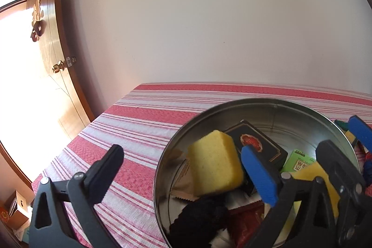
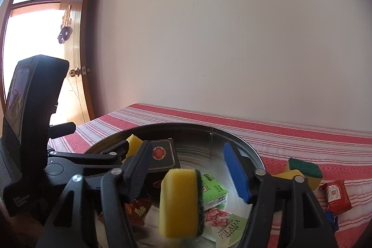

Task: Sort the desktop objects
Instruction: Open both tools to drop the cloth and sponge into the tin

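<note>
A round metal tin (image 1: 274, 106) (image 2: 209, 129) stands on the red-striped tablecloth and holds several items. My left gripper (image 1: 181, 169) is open at the tin's left rim, its blue finger (image 1: 258, 176) beside a plain yellow sponge (image 1: 215, 163) in the tin. My right gripper (image 2: 186, 172) is open above the tin. A yellow sponge with a green scrub side (image 2: 180, 202) stands between its fingers, touching neither. A black card box (image 1: 255, 143) (image 2: 162, 153), a green packet (image 2: 212, 187) and a pink Pulada box (image 2: 226, 224) lie in the tin.
On the cloth right of the tin lie another green-and-yellow sponge (image 2: 304, 172) and a red snack packet (image 2: 336, 195). The white wall runs along the table's far edge. An open wooden door (image 1: 53, 76) stands at the left.
</note>
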Demonstrator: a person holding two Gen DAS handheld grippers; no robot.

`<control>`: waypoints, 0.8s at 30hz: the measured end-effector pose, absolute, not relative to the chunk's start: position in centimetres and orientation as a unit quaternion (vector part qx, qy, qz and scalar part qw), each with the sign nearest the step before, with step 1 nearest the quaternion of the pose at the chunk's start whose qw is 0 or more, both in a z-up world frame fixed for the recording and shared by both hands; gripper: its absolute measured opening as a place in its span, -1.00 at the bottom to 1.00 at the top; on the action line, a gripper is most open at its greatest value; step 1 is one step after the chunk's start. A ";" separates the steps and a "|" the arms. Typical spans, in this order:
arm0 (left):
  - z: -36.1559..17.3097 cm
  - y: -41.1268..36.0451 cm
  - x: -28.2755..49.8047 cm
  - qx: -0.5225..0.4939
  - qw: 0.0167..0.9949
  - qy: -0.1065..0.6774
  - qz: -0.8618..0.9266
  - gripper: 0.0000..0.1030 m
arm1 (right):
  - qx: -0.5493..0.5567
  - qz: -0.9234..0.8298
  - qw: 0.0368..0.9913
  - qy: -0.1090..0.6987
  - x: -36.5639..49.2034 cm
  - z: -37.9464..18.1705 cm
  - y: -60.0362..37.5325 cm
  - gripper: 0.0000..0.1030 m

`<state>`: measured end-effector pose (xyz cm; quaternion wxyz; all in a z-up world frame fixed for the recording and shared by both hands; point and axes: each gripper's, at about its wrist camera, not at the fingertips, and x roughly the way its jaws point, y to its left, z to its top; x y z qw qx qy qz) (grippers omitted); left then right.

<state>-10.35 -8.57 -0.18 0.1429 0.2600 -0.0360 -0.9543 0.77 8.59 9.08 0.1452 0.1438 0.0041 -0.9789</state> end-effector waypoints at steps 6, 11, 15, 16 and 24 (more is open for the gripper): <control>-0.3 -9.1 -10.4 0.259 0.137 -0.029 -0.956 0.99 | 0.122 -0.982 0.139 0.021 1.6 9.4 7.8 0.65; -0.3 -8.7 -10.3 0.257 0.136 -0.033 -0.956 0.99 | 0.117 -0.984 0.135 0.023 2.2 8.9 8.8 0.66; -0.3 -8.6 -10.1 0.248 0.138 -0.031 -0.958 0.99 | 0.118 -0.984 0.132 0.023 2.4 8.7 9.4 0.66; -0.3 -8.5 -10.1 0.243 0.140 -0.030 -0.960 0.99 | 0.118 -0.984 0.131 0.023 2.5 8.6 9.4 0.66; -0.3 -8.0 -8.5 0.175 0.155 -0.039 -0.972 0.99 | 0.115 -0.986 0.120 0.021 2.7 8.6 9.8 0.66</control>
